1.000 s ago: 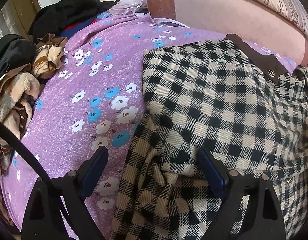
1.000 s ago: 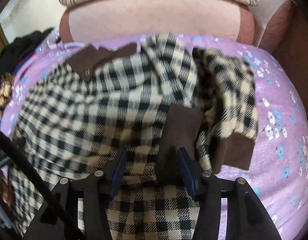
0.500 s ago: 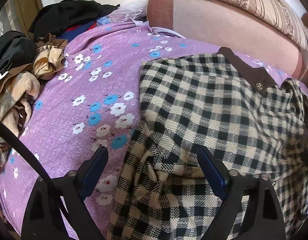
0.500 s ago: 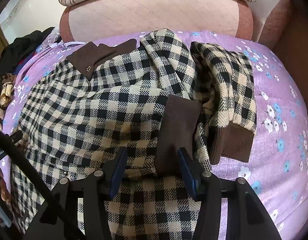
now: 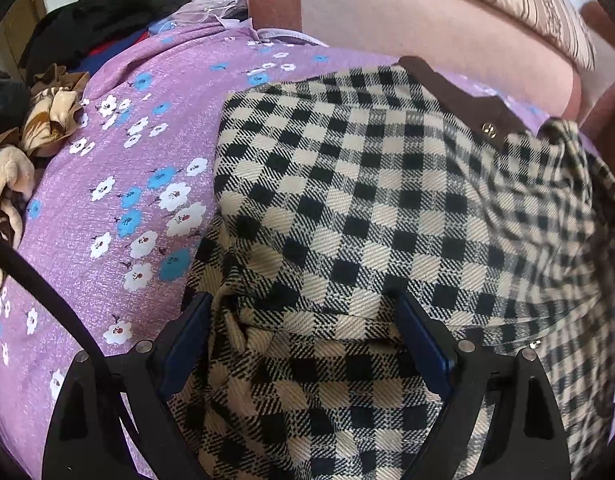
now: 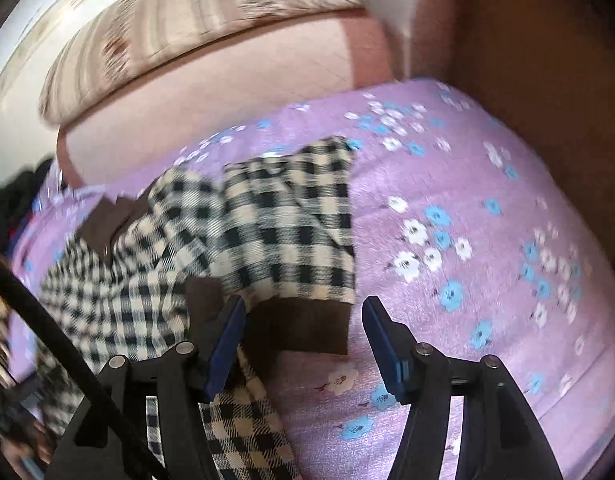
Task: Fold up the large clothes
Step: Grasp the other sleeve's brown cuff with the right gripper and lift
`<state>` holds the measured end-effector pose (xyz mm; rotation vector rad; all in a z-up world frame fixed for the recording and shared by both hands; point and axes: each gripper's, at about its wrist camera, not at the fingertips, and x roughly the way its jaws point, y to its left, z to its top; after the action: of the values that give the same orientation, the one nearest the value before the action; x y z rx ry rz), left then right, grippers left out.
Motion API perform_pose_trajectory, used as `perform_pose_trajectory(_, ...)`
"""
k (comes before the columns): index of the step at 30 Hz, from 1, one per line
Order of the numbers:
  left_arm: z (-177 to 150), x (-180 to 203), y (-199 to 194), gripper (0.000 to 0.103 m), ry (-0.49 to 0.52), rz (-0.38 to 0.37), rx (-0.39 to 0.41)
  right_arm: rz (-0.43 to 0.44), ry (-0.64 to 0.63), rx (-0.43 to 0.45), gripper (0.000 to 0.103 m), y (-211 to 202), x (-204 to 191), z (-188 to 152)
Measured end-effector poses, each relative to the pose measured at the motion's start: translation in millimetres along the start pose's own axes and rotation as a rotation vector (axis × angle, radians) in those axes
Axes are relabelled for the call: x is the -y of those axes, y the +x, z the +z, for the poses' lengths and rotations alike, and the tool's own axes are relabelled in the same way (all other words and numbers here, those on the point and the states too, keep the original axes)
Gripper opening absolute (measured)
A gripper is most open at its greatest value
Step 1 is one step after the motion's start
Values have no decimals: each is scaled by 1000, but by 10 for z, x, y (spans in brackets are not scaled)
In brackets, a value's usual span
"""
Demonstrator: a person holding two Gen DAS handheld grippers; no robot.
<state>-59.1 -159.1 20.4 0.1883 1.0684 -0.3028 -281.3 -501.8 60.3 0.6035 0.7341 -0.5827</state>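
On the floral purple bedspread (image 6: 487, 240) the checked jacket (image 5: 367, 200) lies spread; its brown cuff (image 6: 307, 324) sits at 11 o'clock between the wide-open, empty right gripper (image 6: 303, 320), while the left gripper (image 5: 303, 316), also open, straddles bunched hem.

One checked coat (image 5: 367, 216) is seen on one purple sheet (image 5: 107, 208). Two brown cuffs (image 6: 307, 328) are counted. One striped pillow (image 5: 527, 4) and one pile of clothes (image 5: 35, 120) are seen.

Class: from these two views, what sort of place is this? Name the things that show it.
Most likely a bedroom: a checked coat lies on a purple flowered bedsheet, a padded pink headboard stands behind it, and other clothes are heaped at the side.
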Motion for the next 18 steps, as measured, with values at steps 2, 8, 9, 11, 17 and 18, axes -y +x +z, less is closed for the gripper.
perform_pose_trajectory(2,-3,0,-5,90,1,2,0,25,65,0,65,-4,134,33)
perform_pose_trajectory(8,2,-42,-8,90,-16,0,-1,36,74,-14,69,87,110,18)
perform_pose_trajectory(9,4,-49,-8,90,-19,1,-2,49,61,-27,70,148,47,5)
perform_pose_trajectory(11,6,-60,-1,90,-23,1,-1,64,9,-42,70,274,-129,-22)
perform_pose_trajectory(17,13,-61,5,90,-11,5,-1,-18,-11,41,14,600,-223,61)
perform_pose_trajectory(18,19,-72,3,90,-13,4,-2,-23,2,39,6,608,-186,81)
